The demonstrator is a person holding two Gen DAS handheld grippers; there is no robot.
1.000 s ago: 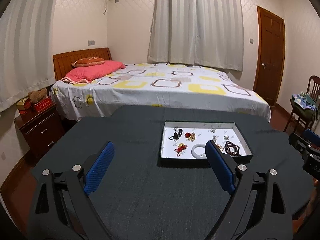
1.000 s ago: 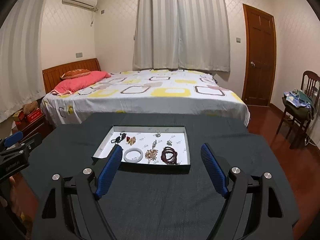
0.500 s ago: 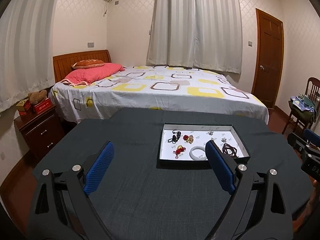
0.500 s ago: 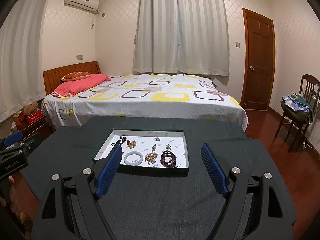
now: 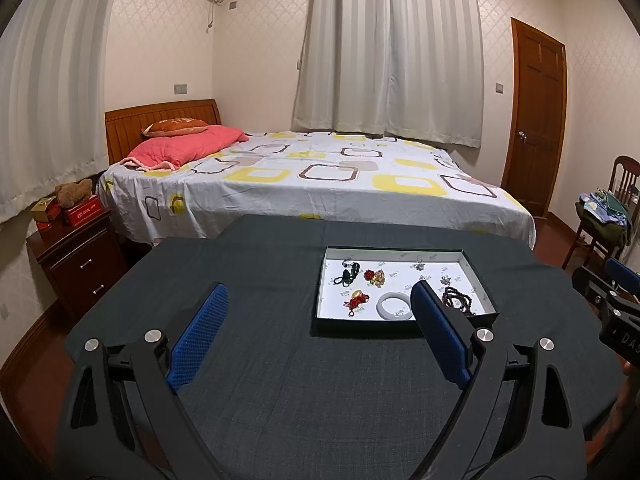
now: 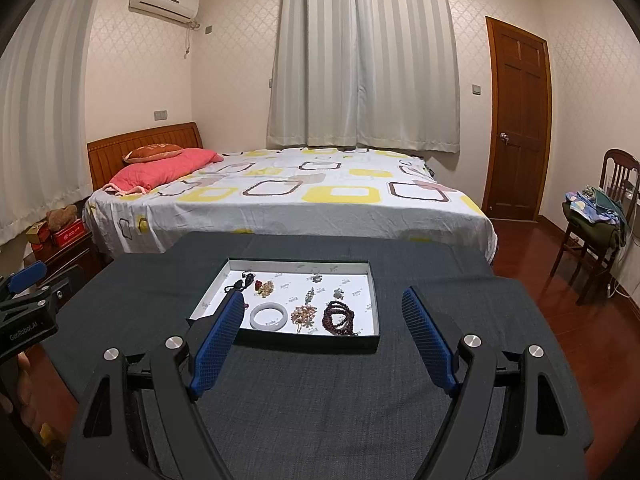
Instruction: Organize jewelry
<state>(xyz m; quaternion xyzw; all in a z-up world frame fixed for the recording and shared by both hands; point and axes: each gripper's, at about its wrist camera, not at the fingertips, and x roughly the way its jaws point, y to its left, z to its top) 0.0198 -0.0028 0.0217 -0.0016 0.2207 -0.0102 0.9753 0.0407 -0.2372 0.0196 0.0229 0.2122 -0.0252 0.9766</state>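
A shallow dark box with a white floor sits on the dark cloth-covered table. It holds a white bangle, a dark red bead bracelet, a red-and-gold charm, a black corded pendant and several small pieces. My left gripper hovers open before the box's near-left corner, holding nothing. From the right wrist, the box, bangle and bead bracelet lie just ahead. My right gripper is open and empty, short of the near wall.
A bed stands right behind the table's far edge. A wooden nightstand is at the left and a chair piled with clothes at the right. The other gripper shows at each view's edge: right gripper, left gripper.
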